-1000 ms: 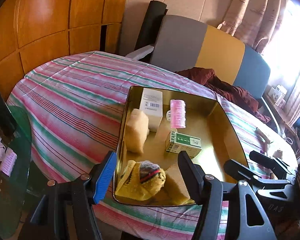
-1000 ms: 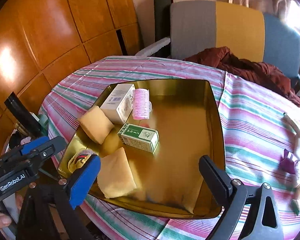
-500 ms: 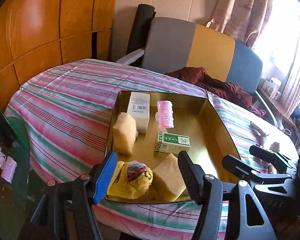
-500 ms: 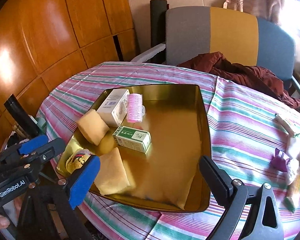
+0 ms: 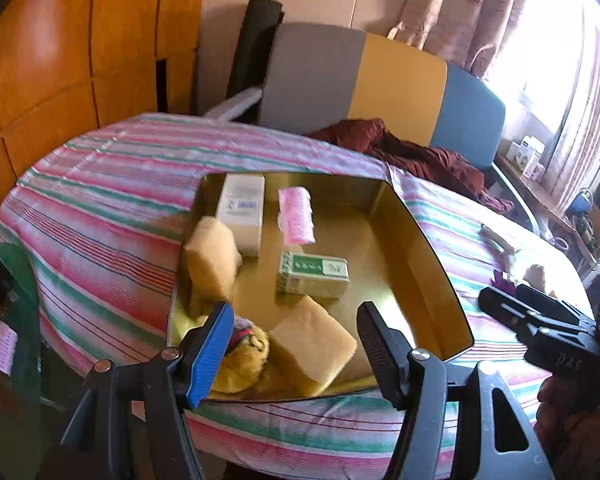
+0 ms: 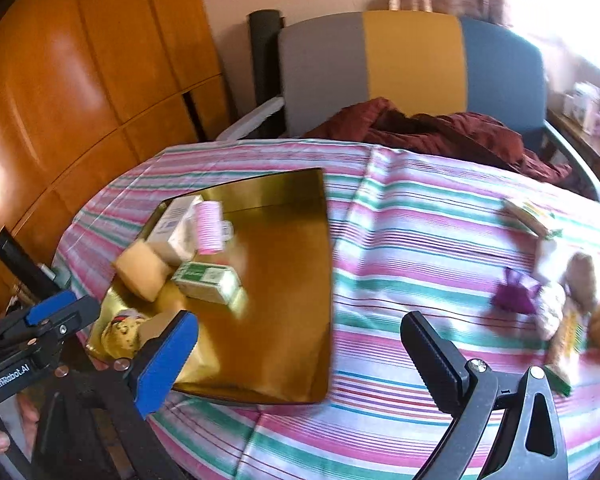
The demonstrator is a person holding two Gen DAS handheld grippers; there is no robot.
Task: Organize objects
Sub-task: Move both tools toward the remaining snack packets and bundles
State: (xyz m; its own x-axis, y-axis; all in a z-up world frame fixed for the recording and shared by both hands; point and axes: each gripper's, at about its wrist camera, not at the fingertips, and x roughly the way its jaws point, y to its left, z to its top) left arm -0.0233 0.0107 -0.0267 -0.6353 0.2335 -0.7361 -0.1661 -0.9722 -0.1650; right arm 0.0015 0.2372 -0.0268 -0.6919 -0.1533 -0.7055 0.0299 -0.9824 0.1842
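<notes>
The gold tray [image 5: 420, 240] sits on the striped tablecloth [image 5: 100, 216] and already holds a white box [image 5: 242, 212], a pink roller [image 5: 296, 216], a green box [image 5: 314, 274], two yellow sponges [image 5: 312, 346] and a yellow soft toy [image 5: 244, 356] in its near corner. Well apart from it, at the right side of the table, a loose heap is not yet sorted: a purple item [image 6: 516, 294], a long packet [image 6: 530, 216] and some blurred wrapped pieces.

The left gripper [image 5: 294, 346] hangs over the tray's near edge, its jaws opening, with nothing pressed between them. The right gripper [image 6: 300, 354] stands wide and empty, facing the cloth between tray and heap.

The heap is the likely trouble. Its pieces lie touching or overlapping, so a closing grip could catch two at once or knock a neighbour toward the table edge. The small purple item looks soft and may slip. The tray's near left is crowded, so a drop there could land on the sponges and roll.
</notes>
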